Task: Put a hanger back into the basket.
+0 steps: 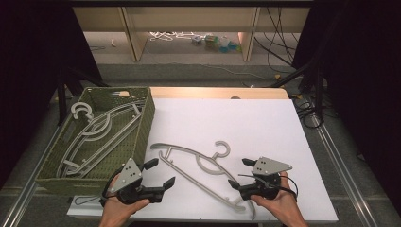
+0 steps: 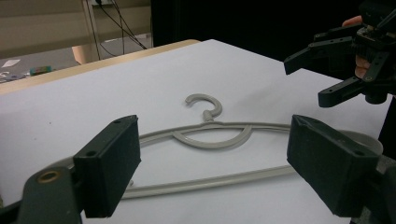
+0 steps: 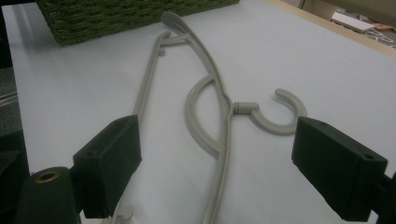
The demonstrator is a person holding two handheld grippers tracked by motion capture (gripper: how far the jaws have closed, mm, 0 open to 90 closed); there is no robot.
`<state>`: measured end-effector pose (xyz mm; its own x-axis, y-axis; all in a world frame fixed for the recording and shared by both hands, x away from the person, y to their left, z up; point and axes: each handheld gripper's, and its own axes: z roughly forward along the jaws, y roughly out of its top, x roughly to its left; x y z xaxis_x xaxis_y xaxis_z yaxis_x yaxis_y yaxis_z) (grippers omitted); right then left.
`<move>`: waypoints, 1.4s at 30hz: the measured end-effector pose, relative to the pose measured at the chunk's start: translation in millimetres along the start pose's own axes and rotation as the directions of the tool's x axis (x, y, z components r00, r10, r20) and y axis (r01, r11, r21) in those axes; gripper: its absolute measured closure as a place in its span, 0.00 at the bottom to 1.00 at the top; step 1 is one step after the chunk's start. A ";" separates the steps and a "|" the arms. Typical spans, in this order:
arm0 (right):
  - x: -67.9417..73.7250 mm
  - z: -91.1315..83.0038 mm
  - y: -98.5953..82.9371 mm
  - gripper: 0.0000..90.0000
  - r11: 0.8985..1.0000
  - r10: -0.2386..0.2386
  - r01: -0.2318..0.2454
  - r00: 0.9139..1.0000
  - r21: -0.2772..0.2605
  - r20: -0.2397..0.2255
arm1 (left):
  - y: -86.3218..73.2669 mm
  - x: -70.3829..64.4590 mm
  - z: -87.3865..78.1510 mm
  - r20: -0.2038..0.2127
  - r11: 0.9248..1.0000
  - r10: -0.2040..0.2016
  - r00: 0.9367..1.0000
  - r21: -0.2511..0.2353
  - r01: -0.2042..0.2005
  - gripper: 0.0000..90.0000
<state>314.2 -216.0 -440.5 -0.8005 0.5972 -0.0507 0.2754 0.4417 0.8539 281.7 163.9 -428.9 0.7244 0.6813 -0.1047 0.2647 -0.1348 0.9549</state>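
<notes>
From above, at 6 o'clock on the white sheet [image 1: 246, 123]: smooth grey plastic hanger [image 1: 198, 163], hook toward 1 o'clock, between left gripper [image 1: 158, 175] and right gripper [image 1: 241, 172], both spread wide, untouched. At 9 o'clock, woven green basket [image 1: 144, 127] with more hangers [image 1: 94, 137], tangled, count unclear. Along left gripper view: hanger [image 2: 210, 137] flat, one end hidden behind matte black pad. Along right gripper view: hanger [image 3: 219, 121] cut off at 6 o'clock.

Grey hanger [image 3: 219, 116] between open jaws
</notes>
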 end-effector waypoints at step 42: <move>-14.3 57.1 1.9 0.45 0.898 0.015 -0.008 1.000 0.439 -0.012 | -9.5 2.3 0.5 0.016 0.999 0.011 1.000 -0.031 -0.011 0.19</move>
<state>356.5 -185.5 -467.7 -0.8027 0.5955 -0.0312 0.4878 0.6858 0.5401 281.2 166.4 -438.3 0.7372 0.6685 -0.0984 0.2369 -0.1193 0.9642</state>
